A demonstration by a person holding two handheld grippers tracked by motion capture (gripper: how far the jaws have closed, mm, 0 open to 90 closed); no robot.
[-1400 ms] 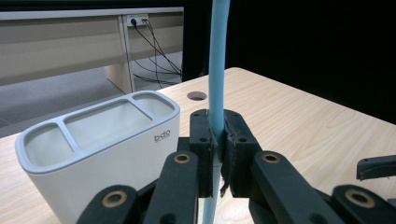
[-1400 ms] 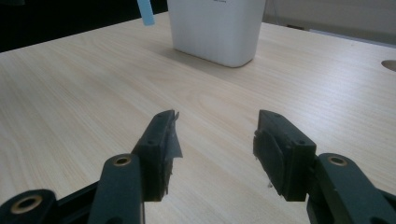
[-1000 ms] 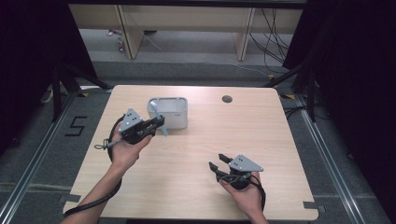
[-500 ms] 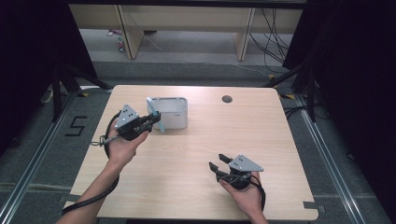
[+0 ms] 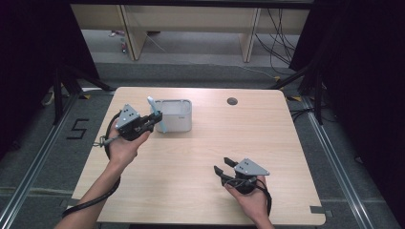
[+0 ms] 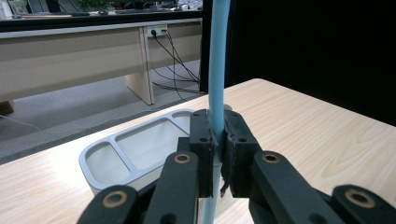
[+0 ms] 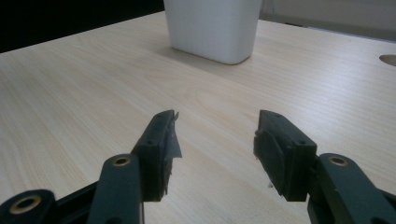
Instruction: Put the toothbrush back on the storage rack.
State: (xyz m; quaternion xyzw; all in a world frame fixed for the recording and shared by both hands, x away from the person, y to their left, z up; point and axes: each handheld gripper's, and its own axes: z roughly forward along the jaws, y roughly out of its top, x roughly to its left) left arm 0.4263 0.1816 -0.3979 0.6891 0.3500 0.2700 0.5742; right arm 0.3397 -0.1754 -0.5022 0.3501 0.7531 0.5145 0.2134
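Our left gripper (image 5: pixel 154 119) clamps a light-blue strip (image 6: pixel 217 74) upright beside the white compartment organizer (image 5: pixel 182 125); our right gripper (image 5: pixel 225 166) rests with jaws apart. Tilting could snag the strip on the rim.

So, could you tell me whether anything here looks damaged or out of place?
Mostly tidy. The black lining on the right gripper pads looks frayed and peels at its edges. The left gripper holds the light blue strip upright beside the white organiser tray.

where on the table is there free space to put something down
Bare wood lies between the white container and the right gripper, and along the table's right side past the round hole. It is crowded where the left gripper holds the blue stick.
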